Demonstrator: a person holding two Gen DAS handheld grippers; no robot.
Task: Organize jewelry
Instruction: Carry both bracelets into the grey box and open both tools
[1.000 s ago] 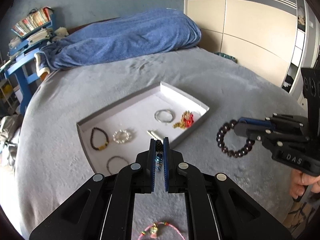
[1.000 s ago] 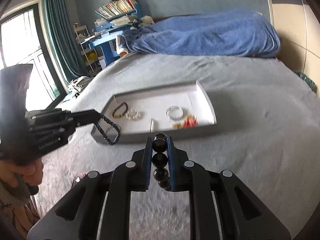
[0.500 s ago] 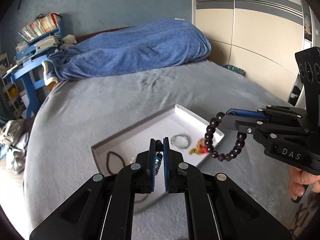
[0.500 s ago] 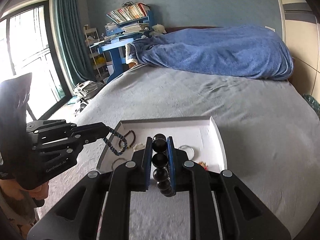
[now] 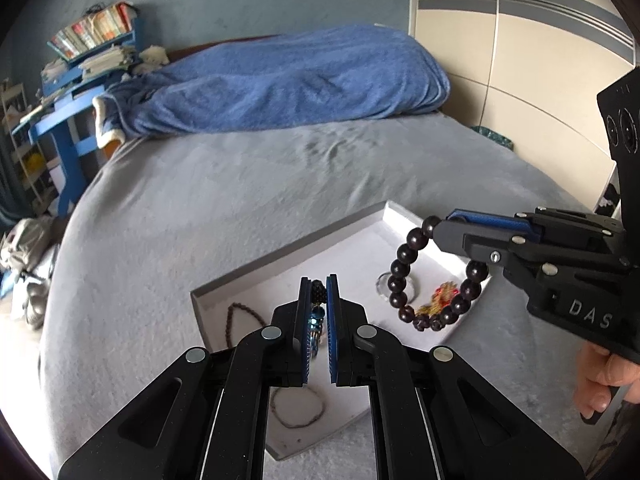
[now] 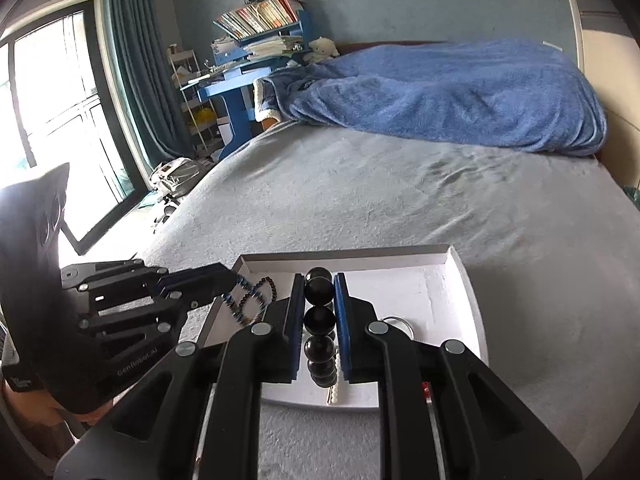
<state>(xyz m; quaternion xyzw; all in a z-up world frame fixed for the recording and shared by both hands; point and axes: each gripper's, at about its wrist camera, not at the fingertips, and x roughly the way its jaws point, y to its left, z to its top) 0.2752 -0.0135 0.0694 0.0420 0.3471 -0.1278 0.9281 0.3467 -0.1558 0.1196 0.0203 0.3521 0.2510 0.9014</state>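
A white shallow tray lies on the grey bed and holds several bracelets. My left gripper is shut on a blue beaded bracelet and holds it above the tray's near part; the bracelet also hangs in the right wrist view. My right gripper is shut on a dark round-bead bracelet, which hangs over the tray's right side in the left wrist view. In the tray lie a clear ring bracelet, a red and gold piece, a dark thin bracelet and a thin loop.
The grey bedspread spreads around the tray. A rolled blue blanket lies at the bed's far end. A blue desk with books stands beyond the bed. A wardrobe is on the right, a window on the left.
Both grippers have moved forward over the tray with their bracelets still held. The tray now sits closer under them, and the pink cord bracelet near the bed's front is out of view.
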